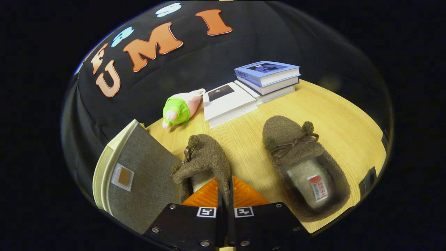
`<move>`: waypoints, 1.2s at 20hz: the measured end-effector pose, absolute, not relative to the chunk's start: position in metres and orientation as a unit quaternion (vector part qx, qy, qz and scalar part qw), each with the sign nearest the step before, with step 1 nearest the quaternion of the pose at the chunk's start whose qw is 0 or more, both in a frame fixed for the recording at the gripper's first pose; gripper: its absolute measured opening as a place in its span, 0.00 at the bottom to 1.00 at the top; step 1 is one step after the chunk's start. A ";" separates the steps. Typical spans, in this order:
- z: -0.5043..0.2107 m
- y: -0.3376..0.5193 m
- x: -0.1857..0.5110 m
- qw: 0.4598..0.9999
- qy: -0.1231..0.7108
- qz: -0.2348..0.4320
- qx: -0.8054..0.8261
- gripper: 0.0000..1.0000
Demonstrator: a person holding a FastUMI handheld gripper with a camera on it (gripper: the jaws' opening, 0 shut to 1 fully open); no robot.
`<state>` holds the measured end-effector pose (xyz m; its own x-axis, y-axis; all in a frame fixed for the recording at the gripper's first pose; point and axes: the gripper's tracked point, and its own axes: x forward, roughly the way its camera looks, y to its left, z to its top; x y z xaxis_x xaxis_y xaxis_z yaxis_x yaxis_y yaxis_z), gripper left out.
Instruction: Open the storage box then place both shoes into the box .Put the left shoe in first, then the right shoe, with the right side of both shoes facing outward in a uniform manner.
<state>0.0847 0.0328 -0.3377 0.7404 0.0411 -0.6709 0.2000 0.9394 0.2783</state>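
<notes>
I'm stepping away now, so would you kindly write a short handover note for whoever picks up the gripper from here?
Gripper: shut on the edge of one slipper, held just above the table, next to the storage box.
Other slipper: lying flat on the table, beside the fingers, opening up.
Box: grey fabric, its lid looks raised; I cannot see inside.
Done: box seemingly opened, first slipper gripped.
Left: put the held slipper in the box, then the second, both facing the same way.

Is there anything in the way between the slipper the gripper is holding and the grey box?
Nothing visible. The gripper pinches the slipper's side wall, and the grey box sits right beside that slipper. The other slipper lies on the far side.
</notes>
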 end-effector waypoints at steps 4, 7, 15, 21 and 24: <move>-0.296 0.043 0.089 0.927 0.328 -0.033 0.180 0.05; -0.261 0.050 0.093 0.935 0.301 -0.027 0.187 0.05; -0.180 0.088 0.099 0.948 0.243 0.001 0.205 0.05; -0.179 0.144 0.096 0.940 0.255 0.042 0.225 0.05; -0.192 0.170 0.094 0.936 0.266 0.049 0.226 0.05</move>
